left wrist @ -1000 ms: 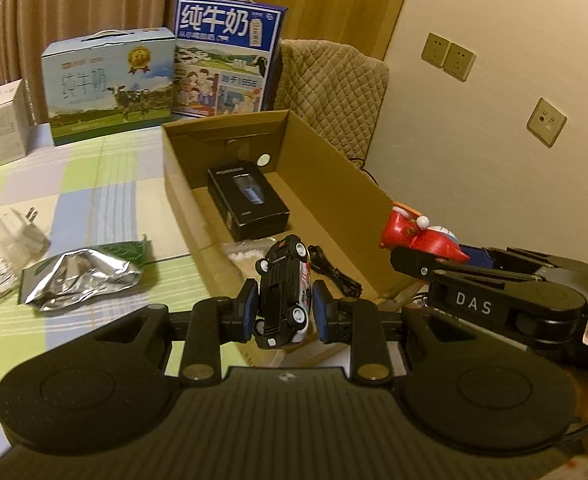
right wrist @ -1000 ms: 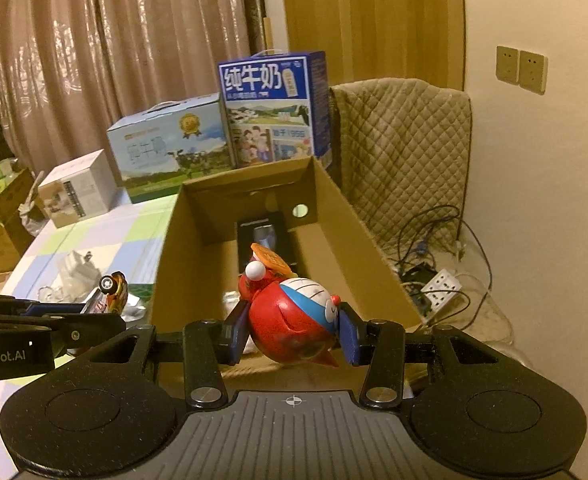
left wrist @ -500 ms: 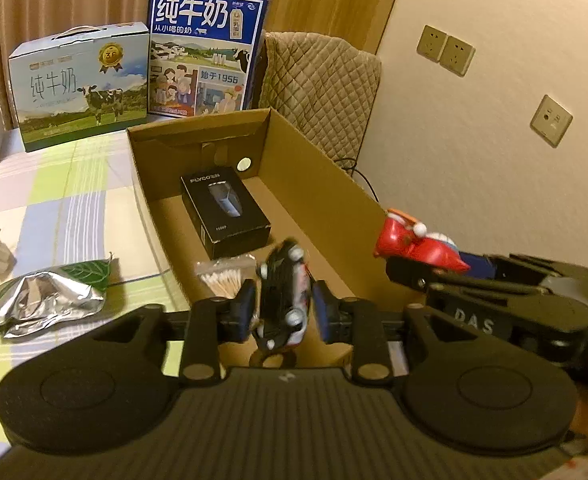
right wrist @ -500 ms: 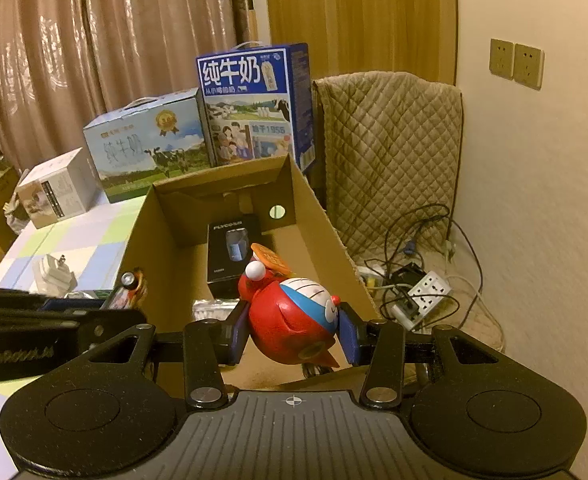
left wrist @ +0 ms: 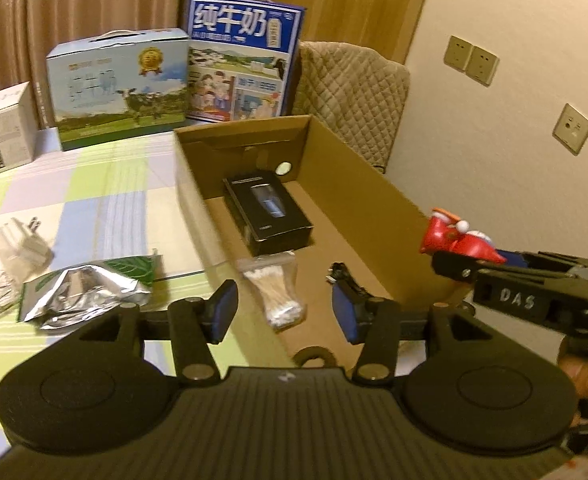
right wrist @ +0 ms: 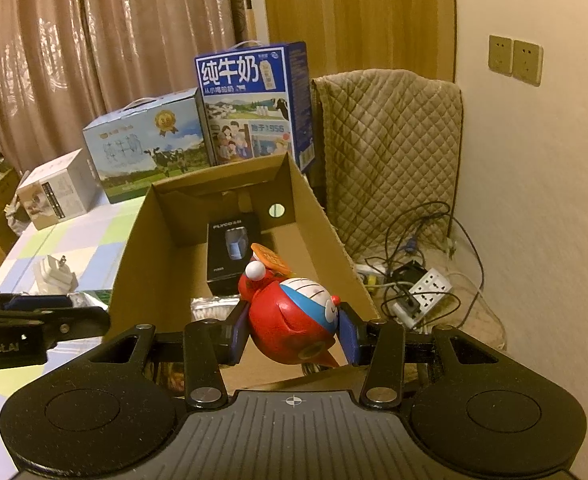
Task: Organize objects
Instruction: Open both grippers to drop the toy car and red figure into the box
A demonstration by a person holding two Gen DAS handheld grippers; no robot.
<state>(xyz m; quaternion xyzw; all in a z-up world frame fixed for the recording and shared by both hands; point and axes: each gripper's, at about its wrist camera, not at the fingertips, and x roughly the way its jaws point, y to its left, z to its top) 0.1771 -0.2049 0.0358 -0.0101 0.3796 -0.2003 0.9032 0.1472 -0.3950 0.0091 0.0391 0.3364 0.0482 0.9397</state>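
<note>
Since half a second ago the toy car has gone from the left gripper, whose blue pads now stand wide apart with nothing between them; where the car landed cannot be seen. Largest in view, the cardboard box sits open on the checked tablecloth, with two milk cartons standing behind it. Inside the box lie a black shaver box toward the far end, a bag of cotton swabs nearer, and a black cable beside it. Left of the box on the cloth rest a crumpled foil packet and a white plug adapter. Over the box's near end, the right gripper is clamped on a red round toy figure, held in the air, clear of the cardboard
</note>
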